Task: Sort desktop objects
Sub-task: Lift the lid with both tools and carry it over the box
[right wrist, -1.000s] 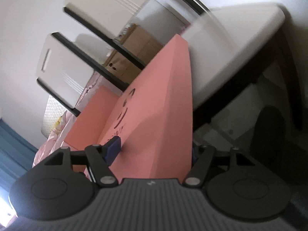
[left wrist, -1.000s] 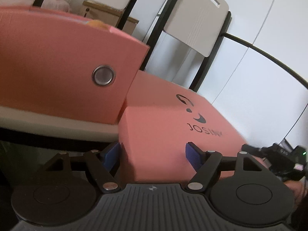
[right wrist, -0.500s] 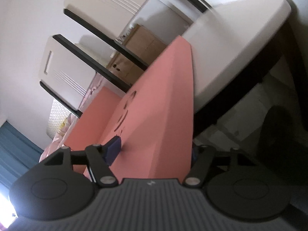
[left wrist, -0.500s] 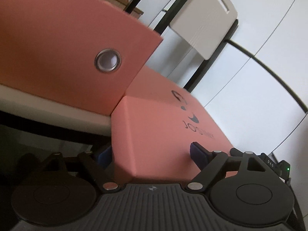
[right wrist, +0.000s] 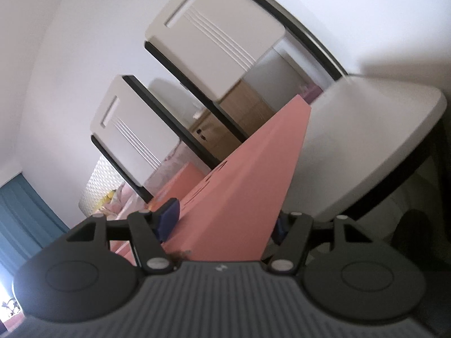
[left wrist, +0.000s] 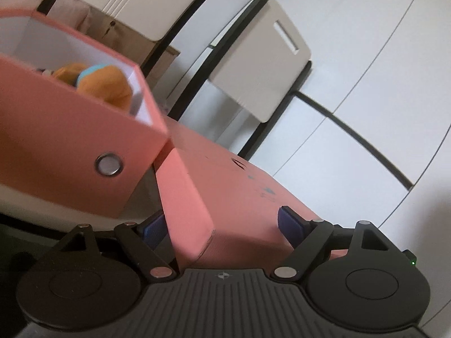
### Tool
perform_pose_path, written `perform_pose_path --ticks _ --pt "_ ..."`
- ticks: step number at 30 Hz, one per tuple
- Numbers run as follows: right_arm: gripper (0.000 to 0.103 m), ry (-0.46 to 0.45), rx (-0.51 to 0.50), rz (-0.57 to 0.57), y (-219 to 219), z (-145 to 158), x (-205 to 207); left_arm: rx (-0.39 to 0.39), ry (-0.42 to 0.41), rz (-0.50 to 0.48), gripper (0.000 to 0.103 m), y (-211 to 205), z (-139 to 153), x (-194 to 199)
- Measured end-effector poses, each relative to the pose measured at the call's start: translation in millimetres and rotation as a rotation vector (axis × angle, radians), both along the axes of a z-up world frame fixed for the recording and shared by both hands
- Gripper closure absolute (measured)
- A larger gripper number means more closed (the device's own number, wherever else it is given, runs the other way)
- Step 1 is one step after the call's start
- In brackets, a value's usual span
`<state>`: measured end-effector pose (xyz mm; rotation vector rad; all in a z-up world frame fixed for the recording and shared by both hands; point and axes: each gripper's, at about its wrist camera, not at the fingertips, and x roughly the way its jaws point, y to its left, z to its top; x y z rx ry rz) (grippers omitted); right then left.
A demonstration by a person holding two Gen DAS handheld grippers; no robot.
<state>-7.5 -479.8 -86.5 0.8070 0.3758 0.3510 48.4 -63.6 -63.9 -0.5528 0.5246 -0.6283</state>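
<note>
The left gripper [left wrist: 222, 226] is clamped on one end of the pink lid [left wrist: 234, 197], its blue pads [left wrist: 289, 225] pressed against the lid's short side and top. The right gripper [right wrist: 225, 222] is clamped on the lid's [right wrist: 242, 197] other end, one blue pad [right wrist: 169, 217] lying on the printed top face and the other tucked under the rim. The lid hangs tilted between the two grippers, held off the surface, with dark lettering across its top

Just beyond the lid's near corner, seen from the left wrist, stands the open pink box [left wrist: 70, 140], resting on the white surface [left wrist: 42, 211] near its front edge. A round metal eyelet [left wrist: 108, 164] sits in the box's near wall, and an orange and blue soft toy [left wrist: 98, 83] lies inside against the white lining

From the right wrist the surface's [right wrist: 366, 146] rounded corner shows just past the lid's edge. Farther back are a cardboard carton [right wrist: 225, 124], white chair backs [right wrist: 214, 28] on black frames, and pale wall panels [left wrist: 366, 84]
</note>
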Motion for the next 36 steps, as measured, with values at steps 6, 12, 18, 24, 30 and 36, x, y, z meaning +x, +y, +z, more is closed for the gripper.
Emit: perform_pose_path --ticks 6,12,18,24,30,36 --pt "0.038 -0.061 -0.010 -0.026 -1.7 35.2 -7.6 -0.021 -0.060 -0.008 0.016 -1.3 31.9 0.2" --pt "0.038 -0.106 -0.035 -0.021 11.4 75.2 5.5 -0.043 -0.089 0.005 0.016 14.3 58.0 10.6" --pt "0.038 -0.133 -0.019 0.018 40.0 93.0 38.9 -0.038 -0.108 0.076 0.016 43.3 79.0 20.2" --pt "0.038 -0.141 0.014 0.092 83.0 92.9 83.8 -0.003 -0.118 0.191 0.016 83.0 90.5 26.6" --pt "0.038 -0.142 0.069 0.163 135.5 80.4 130.8 0.005 -0.128 0.333 0.017 122.0 88.9 27.7" --pt "0.038 -0.121 0.083 0.248 183.7 63.1 171.0 0.040 -0.118 0.456 0.017 154.5 80.9 33.4"
